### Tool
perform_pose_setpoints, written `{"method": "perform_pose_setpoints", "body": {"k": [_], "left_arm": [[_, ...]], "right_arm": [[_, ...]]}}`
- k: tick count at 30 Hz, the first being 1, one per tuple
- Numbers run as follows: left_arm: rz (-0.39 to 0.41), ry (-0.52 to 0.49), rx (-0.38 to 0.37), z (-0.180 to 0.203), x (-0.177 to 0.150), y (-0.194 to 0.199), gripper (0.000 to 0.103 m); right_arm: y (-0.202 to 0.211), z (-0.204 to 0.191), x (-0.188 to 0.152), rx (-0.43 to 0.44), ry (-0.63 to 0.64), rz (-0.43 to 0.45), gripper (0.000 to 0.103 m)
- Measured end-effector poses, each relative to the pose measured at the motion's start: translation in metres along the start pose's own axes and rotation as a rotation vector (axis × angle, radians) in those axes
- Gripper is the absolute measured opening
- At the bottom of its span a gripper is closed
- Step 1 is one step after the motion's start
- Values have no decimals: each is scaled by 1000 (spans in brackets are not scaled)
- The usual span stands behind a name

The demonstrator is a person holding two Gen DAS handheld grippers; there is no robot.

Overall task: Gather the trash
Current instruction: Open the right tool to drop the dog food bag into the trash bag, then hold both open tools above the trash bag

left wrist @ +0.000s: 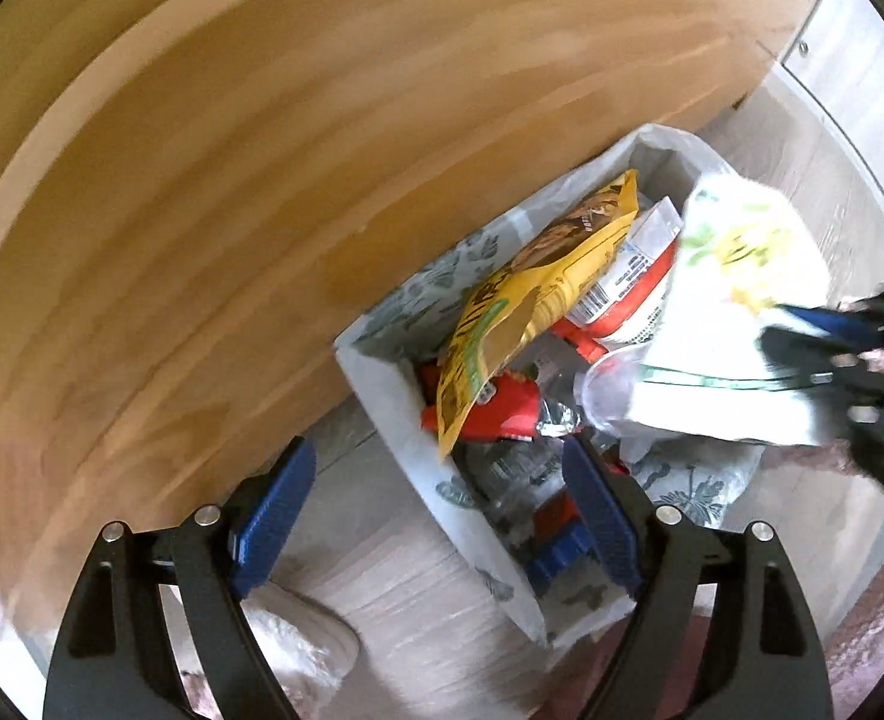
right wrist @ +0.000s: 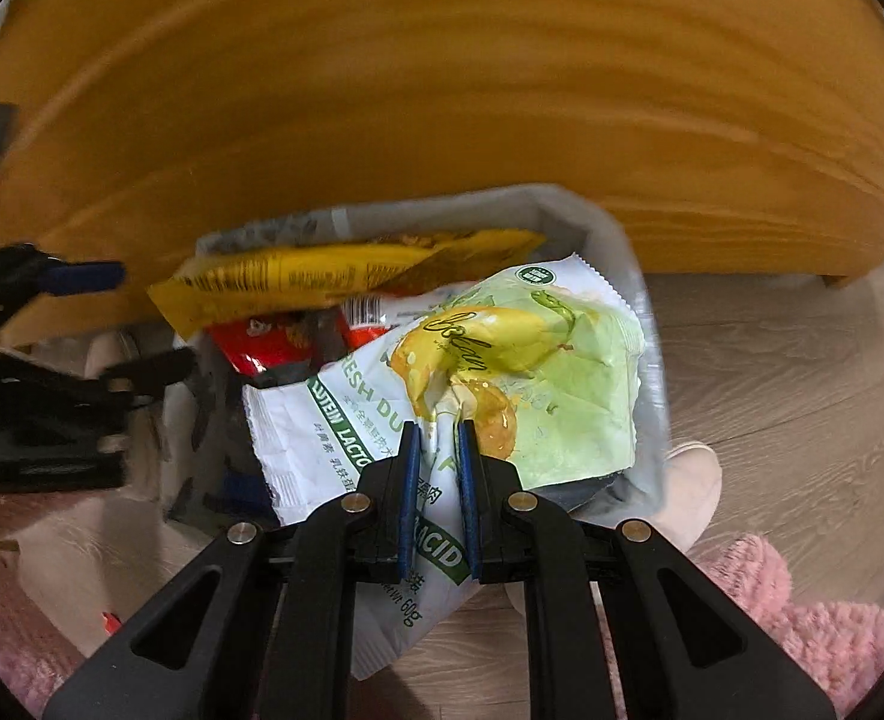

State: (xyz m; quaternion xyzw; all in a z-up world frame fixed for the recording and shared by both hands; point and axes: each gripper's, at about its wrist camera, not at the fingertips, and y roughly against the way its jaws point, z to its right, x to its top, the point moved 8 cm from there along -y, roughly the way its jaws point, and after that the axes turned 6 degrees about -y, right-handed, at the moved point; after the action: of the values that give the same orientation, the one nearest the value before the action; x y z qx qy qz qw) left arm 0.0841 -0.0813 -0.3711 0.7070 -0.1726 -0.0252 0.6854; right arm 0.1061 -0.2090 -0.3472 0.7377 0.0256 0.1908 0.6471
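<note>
**Tech A:** Beside the wooden bench (left wrist: pixel 297 138), what surface and room details are visible?

**Tech B:** Pale wood-grain floor (right wrist: pixel 790 396) runs under the bench edge. A pink fluffy rug (right wrist: pixel 802 618) lies at the lower right of the right wrist view. A white cabinet front (left wrist: pixel 850 60) shows at the upper right of the left wrist view.

**Tech A:** Location and condition of the trash?

**Tech B:** A bin lined with a white leaf-print bag (left wrist: pixel 381 372) stands on the floor, just beside the bench edge. Inside: a yellow snack pouch (left wrist: pixel 538 294) lying tilted on top, a red wrapper (left wrist: pixel 502 414) under it, a white-and-red packet (left wrist: pixel 628 294) with a barcode, plus crumpled clear plastic lower down. A white-and-green wrapper (right wrist: pixel 526 372), printed with a yellow fruit picture and green text bands, hangs over the bin opening, creased where it is pinched.

**Tech A:** State of the left hand-held gripper (left wrist: pixel 435 516)?

**Tech B:** Jaws spread wide, nothing between the blue pads (left wrist: pixel 273 516). It points steeply down; one pad is over the floor, the other over the bin's near side.

**Tech A:** State of the right hand-held gripper (right wrist: pixel 438 438)?

**Tech B:** Jaws narrow, clamped on the white-and-green wrapper. The pads grip its middle fold; the wrapper's lower end trails back between the fingers.
</note>
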Motion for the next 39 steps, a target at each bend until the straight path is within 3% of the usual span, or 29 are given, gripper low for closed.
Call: {"method": "perform_pose_setpoints", "body": {"k": [10,26,30,33,39], "left_arm": [[20,104,-54,-16,-1,14,81],[11,124,-81,-20,-1,18,81],[11,129,-81,-20,-1,20,81],[17,133,-82,-20,-1,22,82],[28,145,-88,-22,-2,25,83]], "right_arm": [[-59,12,5,-45,-104,-86,17],[-77,21,4,-38,-108,-112,18],[-77,11,1,-72,-85,-118,24],[-75,6,-1,-99,-66,-121,38],[-68,11,3,-71,-126,-116,61]]}}
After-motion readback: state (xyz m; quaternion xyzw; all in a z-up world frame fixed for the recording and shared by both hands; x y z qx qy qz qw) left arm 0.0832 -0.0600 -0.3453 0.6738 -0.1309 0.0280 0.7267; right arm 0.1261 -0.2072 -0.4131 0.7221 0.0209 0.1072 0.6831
